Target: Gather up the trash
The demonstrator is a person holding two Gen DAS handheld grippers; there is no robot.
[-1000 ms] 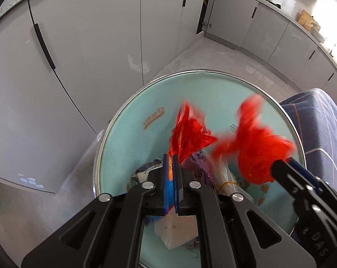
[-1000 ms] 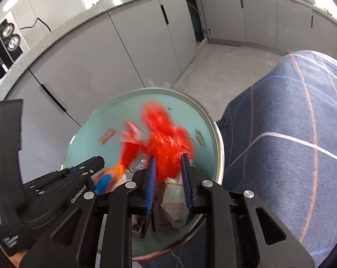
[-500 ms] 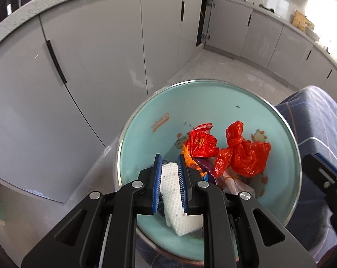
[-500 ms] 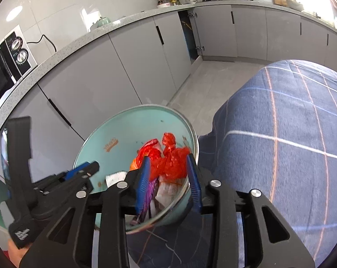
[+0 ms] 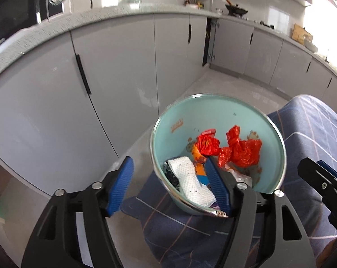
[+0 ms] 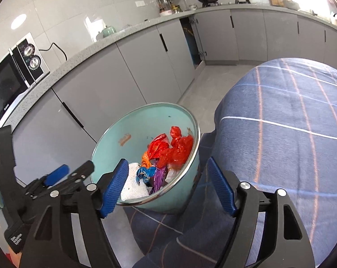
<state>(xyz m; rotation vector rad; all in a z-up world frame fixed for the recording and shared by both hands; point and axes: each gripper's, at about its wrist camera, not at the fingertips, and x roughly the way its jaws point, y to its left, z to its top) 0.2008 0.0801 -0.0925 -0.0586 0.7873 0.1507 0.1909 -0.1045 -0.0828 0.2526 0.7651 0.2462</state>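
Left gripper (image 5: 170, 185): jaws spreading apart, nothing pinched; the bowl's near rim and the white paper show in the gap, but neither blue pad presses on anything. Right gripper (image 6: 168, 187): jaws likewise opening, empty-handed, pads standing either side of the bowl's near wall without touching it.

Just ahead of both claws, below the fingertips: pale teal bowl (image 5: 215, 111) with a steel rim, sitting on a blue checked tablecloth (image 6: 291, 120) at the cloth's edge. Trash lies loose inside it. Nearest the left gripper's right pad, a white paper towel (image 5: 188, 178), crumpled. Beyond that, orange and blue wrapper scraps (image 6: 146, 169) and a purple one. Farthest in, toward the bowl's back wall, two red plastic bags (image 5: 242, 149), side by side, knotted.

Past the bowl: grey floor, then a run of grey cabinets (image 5: 114, 67) under a speckled counter. Microwave (image 6: 9, 80) on the counter, far left of the right claw; a wok far back.
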